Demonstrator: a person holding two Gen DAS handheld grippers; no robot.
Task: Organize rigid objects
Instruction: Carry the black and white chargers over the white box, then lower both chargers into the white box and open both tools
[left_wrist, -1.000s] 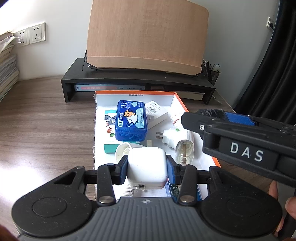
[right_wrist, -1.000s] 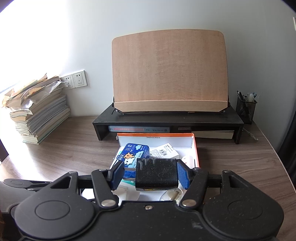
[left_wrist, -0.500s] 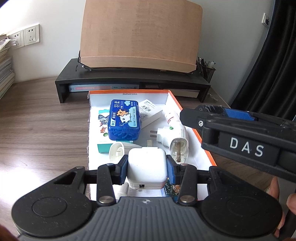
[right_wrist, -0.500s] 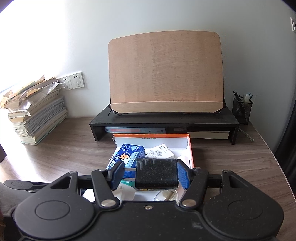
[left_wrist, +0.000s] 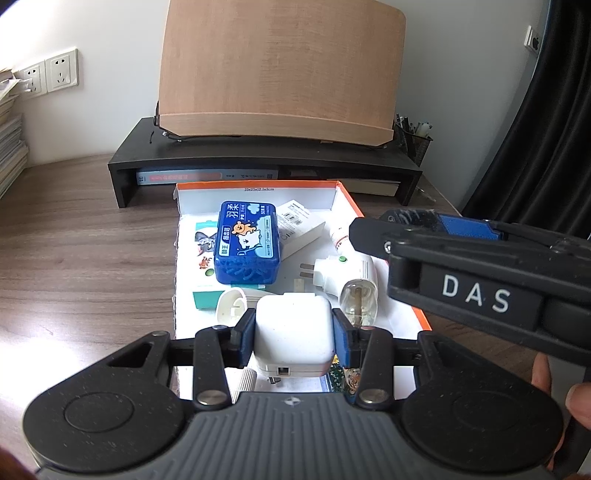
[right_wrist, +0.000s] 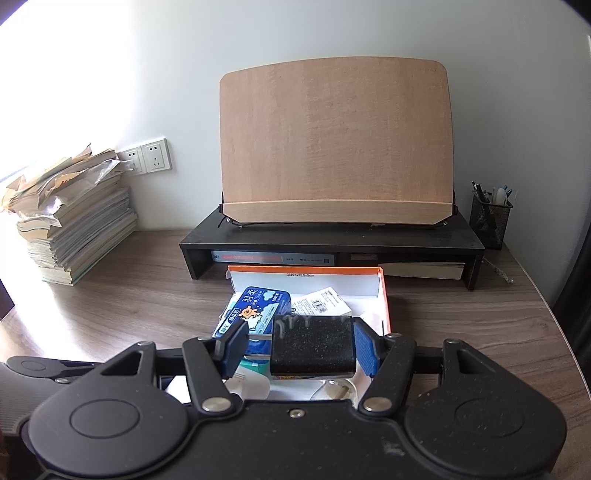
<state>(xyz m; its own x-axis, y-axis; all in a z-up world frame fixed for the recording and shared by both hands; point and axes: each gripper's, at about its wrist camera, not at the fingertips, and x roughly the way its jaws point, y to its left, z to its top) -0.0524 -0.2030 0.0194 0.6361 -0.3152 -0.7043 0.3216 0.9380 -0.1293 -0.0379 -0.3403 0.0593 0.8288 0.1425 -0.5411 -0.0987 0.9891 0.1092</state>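
Leftmost, paper stack (right_wrist: 74, 218): piled on the table (right_wrist: 129, 295) by the wall.
Left claw (left_wrist: 293, 334): clamped on a white charger (left_wrist: 293, 328), held above the near end of the orange-edged box (left_wrist: 349, 195).
Box contents: blue case (left_wrist: 245, 243) lying on a teal carton (left_wrist: 203, 295); to its right a white plug-in device (left_wrist: 343, 269).
Right claw (right_wrist: 301, 349): holds a black block (right_wrist: 312, 349); right pad touching, a gap at the left pad.
Far right: mesh pen holder (right_wrist: 489, 221).
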